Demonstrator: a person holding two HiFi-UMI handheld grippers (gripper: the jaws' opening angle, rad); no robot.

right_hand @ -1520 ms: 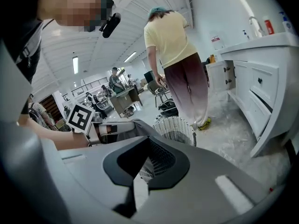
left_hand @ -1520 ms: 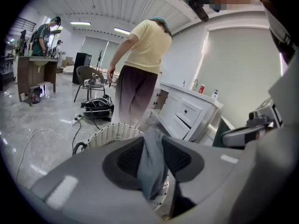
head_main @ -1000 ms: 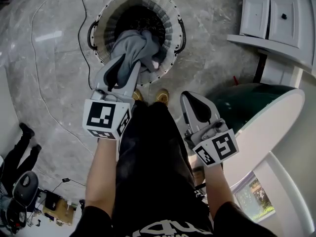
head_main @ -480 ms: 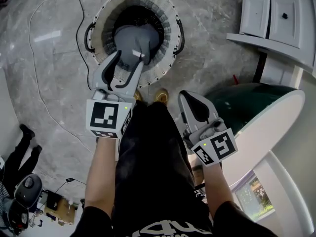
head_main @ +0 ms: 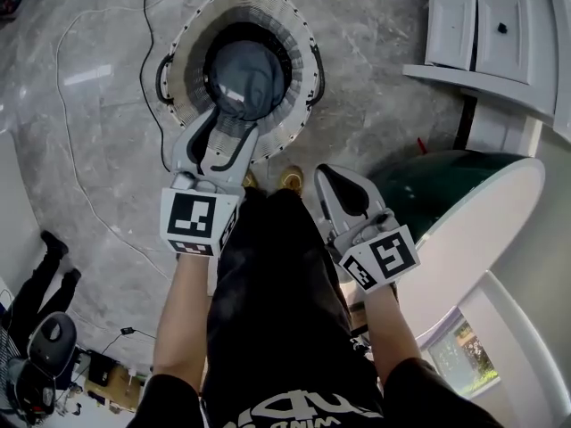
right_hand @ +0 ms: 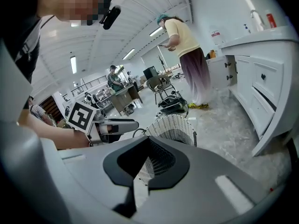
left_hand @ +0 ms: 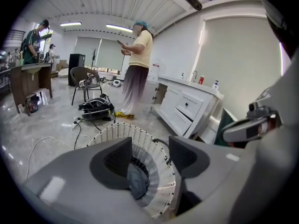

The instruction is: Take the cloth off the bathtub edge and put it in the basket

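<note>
The grey cloth (head_main: 244,74) lies bunched inside the white wicker basket (head_main: 192,34) on the floor; in the left gripper view the cloth (left_hand: 137,181) shows deep in the basket (left_hand: 154,146). My left gripper (head_main: 230,123) hovers over the basket's near rim. Its jaws have just been opening and stand open with nothing between them, as the left gripper (left_hand: 150,155) also shows in its own view. My right gripper (head_main: 333,171) hangs by the person's leg, shut and empty; in its own view the right gripper (right_hand: 146,141) has its tips together.
The green bathtub (head_main: 500,199) with a white rim is at the right. A white cabinet (head_main: 486,25) stands at the back right. A cable (head_main: 89,176) trails over the marble floor left of the basket. A person (left_hand: 135,69) stands beyond the basket.
The cloth has left my left gripper's jaws and dropped down into the basket. Those jaws have spread wider. The right gripper has stayed put.
</note>
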